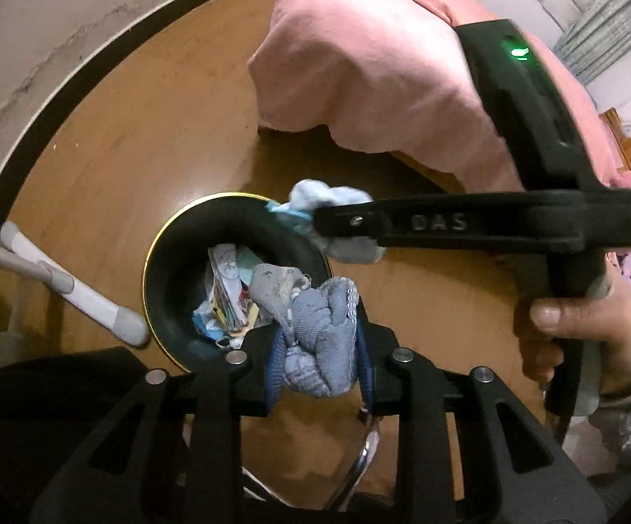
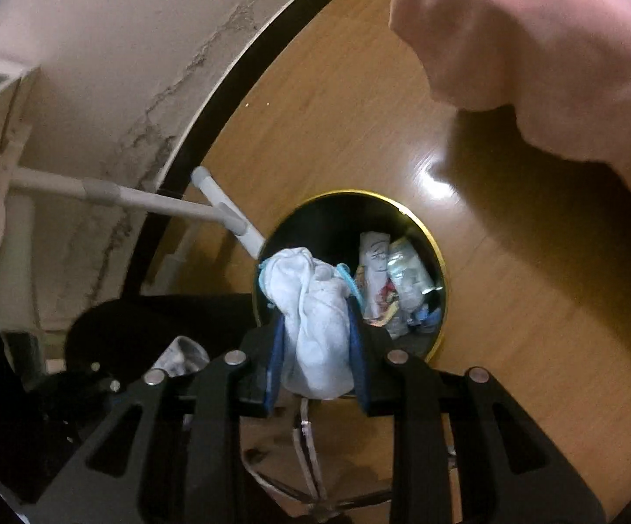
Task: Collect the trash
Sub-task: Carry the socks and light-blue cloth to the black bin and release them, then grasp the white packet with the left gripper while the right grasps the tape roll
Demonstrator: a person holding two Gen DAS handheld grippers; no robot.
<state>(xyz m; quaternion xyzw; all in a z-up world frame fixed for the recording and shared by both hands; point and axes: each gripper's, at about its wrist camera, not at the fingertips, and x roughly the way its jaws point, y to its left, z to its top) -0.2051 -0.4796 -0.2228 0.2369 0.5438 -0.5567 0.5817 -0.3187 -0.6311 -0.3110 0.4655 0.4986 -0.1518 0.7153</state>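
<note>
- While pointed steeply down over the bin (image 1: 158, 253), clamps a balled grey-blue cloth (image 1: 315, 314) in the left gripper (image 1: 320, 349), blue pads pressed tight on both sides of the wad.
- Hangs that bundle just above the bin's near rim in the left wrist view, clear of the heap below.
- Reaches in from the right side of the same view with the right gripper (image 1: 315, 222), black fingers clenched on a crumpled pale blue cloth (image 1: 337, 201) over the bin's far rim.
- Shows a hand (image 1: 577, 336) wrapped round that gripper's handle, grey cuff at the wrist.
- From the right wrist view, confirms the grip: right gripper (image 2: 315, 340) closed on the pale blue cloth (image 2: 311, 297), held over the left part of the bin's mouth, gold rim (image 2: 429, 236) ringing it.
- Holds trash (image 2: 385, 279) already inside: printed paper, wrappers, bits of blue and yellow.
- Stands the bin on a wooden floor (image 1: 141, 131), near the floor's edge along the dark skirting and the cracked wall (image 2: 119, 65).
- Lays a white tube (image 1: 84, 301) with grey joints on the floor, just beside the bin.
- Drapes pink bedding (image 1: 359, 65) over the far side, its hem well apart from the bin.
</note>
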